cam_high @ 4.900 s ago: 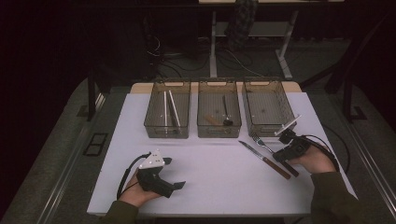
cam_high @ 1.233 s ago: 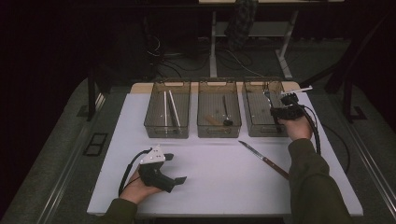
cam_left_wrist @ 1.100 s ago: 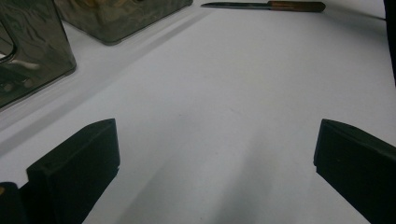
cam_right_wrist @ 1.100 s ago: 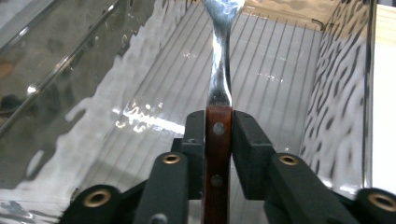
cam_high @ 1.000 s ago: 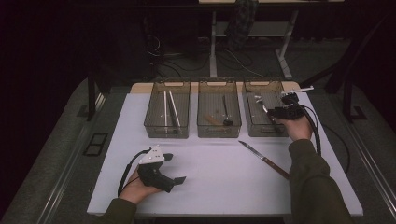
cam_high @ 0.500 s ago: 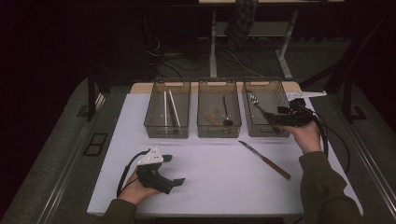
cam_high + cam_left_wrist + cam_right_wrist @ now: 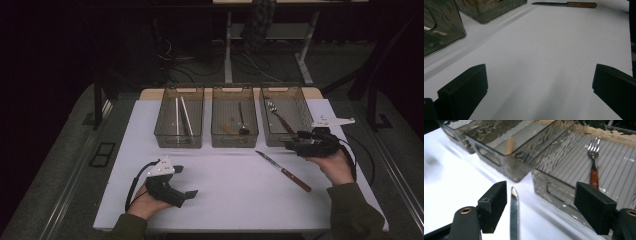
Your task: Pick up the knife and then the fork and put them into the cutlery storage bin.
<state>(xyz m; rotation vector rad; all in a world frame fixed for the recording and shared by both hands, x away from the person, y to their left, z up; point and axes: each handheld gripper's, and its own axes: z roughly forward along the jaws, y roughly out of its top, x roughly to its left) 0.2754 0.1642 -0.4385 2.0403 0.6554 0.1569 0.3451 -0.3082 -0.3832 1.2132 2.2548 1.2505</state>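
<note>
Wooden-handled knife (image 7: 283, 171) lies right of centre, its blade between the right gripper's (image 7: 296, 143) jaws (just opening, untouched); left gripper (image 7: 189, 195), lower left, gapes empty.

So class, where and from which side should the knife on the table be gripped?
Grip the knife by its wooden handle, coming from above with jaws across it: it lies flat on the table, and the handle is thicker than the thin blade.

Knife (image 7: 514, 212) cut off by bottom edge, fork (image 7: 594, 162) handle end hidden behind jaws
</note>
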